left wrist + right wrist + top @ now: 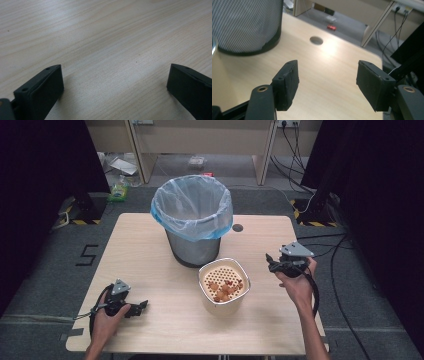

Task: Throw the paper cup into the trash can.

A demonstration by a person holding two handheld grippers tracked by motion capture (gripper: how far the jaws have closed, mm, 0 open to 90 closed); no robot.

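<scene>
Work item: cream container with perforated insert [224,287], holding brown food scraps [225,289]; it stands near the table [150,270] centre, at 6 o'clock from the bin, close by it.
Right gripper [272,261]: I hold it at 3 o'clock from the container, apart from it, jaws wide and empty; in the right gripper view the pads [287,83] frame bare wood.
Left gripper [142,306]: I rest it low at 8 o'clock from the container, well apart, jaws spread wide, nothing between them.
Risk 1: a one-sided grip on the thin rim may tilt the container and spill scraps, in my judgement.
Risk 2: lifting toward the bin, the container may catch the plastic liner [192,210] and drag it off.
Surroundings: wire-mesh waste bin [194,247] at 12 o'clock; cable grommet hole [237,227] at 1 o'clock.
Obstruction: the bin's tall wall stands between container and liner mouth.
</scene>
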